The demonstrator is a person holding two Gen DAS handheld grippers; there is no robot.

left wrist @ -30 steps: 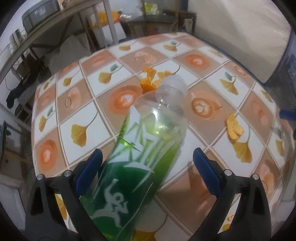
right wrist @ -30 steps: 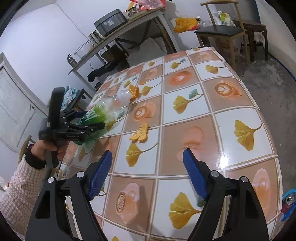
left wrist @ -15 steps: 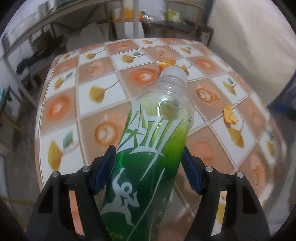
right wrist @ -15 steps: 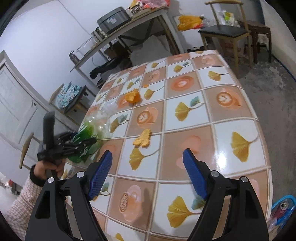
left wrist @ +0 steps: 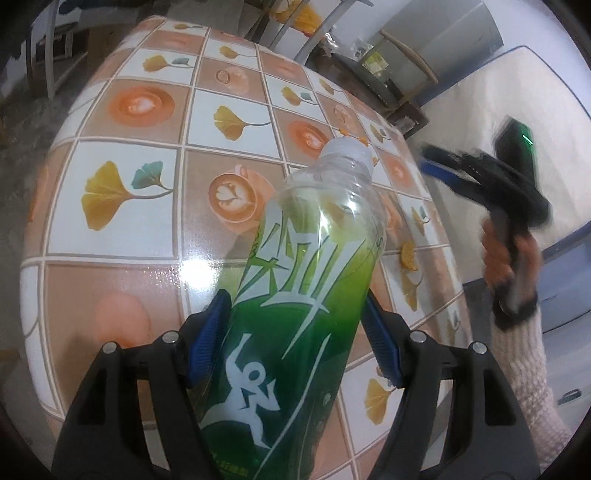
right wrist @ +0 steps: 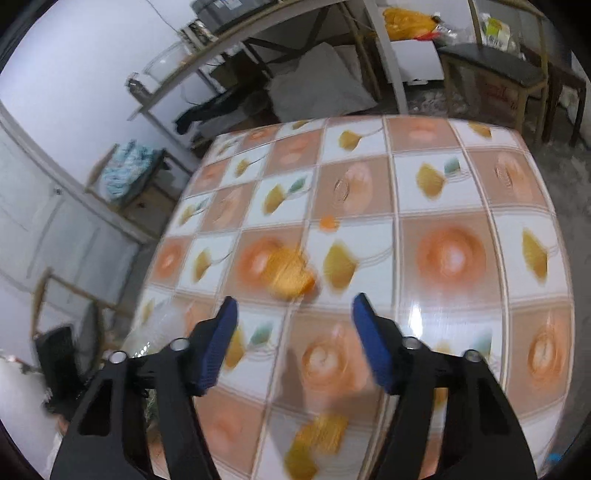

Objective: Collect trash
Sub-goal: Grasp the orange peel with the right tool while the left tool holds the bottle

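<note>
My left gripper (left wrist: 295,339) is shut on a green plastic bottle (left wrist: 295,314) with a white cap, held above the tiled table (left wrist: 122,236), neck pointing away. A small orange peel piece (left wrist: 408,254) lies on the table beyond it. My right gripper (right wrist: 295,339) is open and empty, over the table, just short of a larger orange peel (right wrist: 290,271); it also shows at the right of the left wrist view (left wrist: 432,162). Another yellow-orange scrap (right wrist: 317,439) lies below the right gripper, blurred.
A dark chair (right wrist: 491,70) and a long metal bench (right wrist: 258,22) with clutter stand past the table's far edge. A white door (right wrist: 44,236) and a stool with blue cloth (right wrist: 122,173) are at the left. The table edge (left wrist: 454,258) drops off at the right.
My left gripper has lifted the bottle and swung left over the table. My right gripper has moved forward and left toward the larger orange peel; its view is motion-blurred.
</note>
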